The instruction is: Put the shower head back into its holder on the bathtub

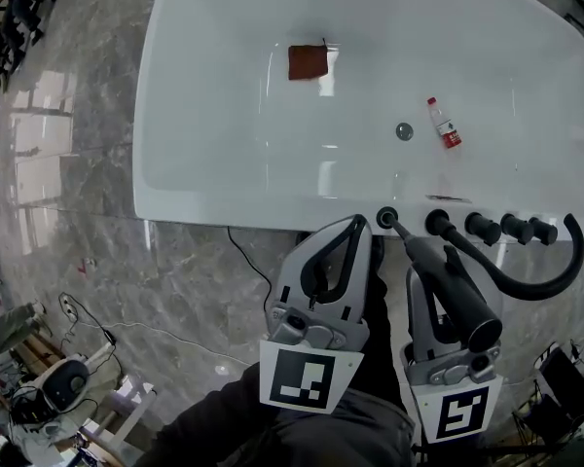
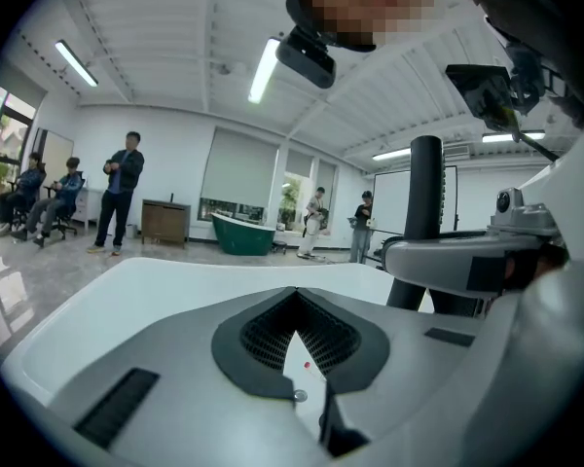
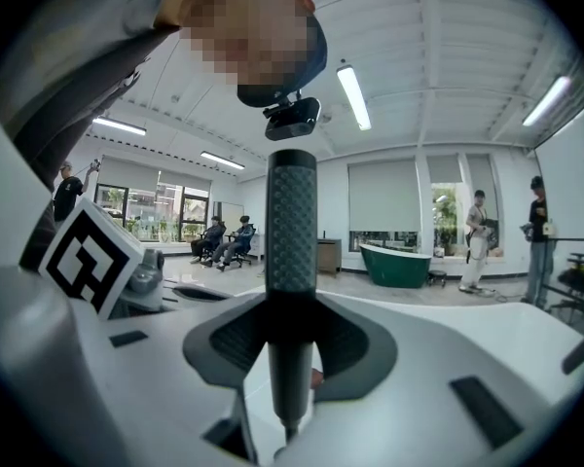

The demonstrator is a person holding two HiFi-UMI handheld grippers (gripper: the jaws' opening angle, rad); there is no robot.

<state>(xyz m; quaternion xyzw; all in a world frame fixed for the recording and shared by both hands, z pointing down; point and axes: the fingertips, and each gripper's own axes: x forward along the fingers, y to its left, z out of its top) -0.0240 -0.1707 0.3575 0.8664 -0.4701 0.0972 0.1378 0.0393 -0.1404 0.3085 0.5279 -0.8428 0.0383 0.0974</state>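
My right gripper (image 1: 430, 259) is shut on the dark grey shower head (image 1: 446, 285), which lies along its jaws with the thin end pointing at the tub rim. That end sits just beside the round black holder (image 1: 386, 218) on the near rim of the white bathtub (image 1: 224, 178). In the right gripper view the textured handle (image 3: 292, 232) stands upright between the pads, with the gripper (image 3: 290, 358) clamped on it. My left gripper (image 1: 358, 224) is shut and empty, its tips close to the left of the holder. The left gripper view shows its jaws (image 2: 302, 358) closed.
Black tap knobs (image 1: 506, 228) line the rim right of the holder, and a black hose (image 1: 530, 288) loops below them. Inside the tub lie a brown cloth (image 1: 308, 62), a small bottle (image 1: 445, 125) and the drain (image 1: 404, 131). A cable (image 1: 248, 261) trails on the marble floor.
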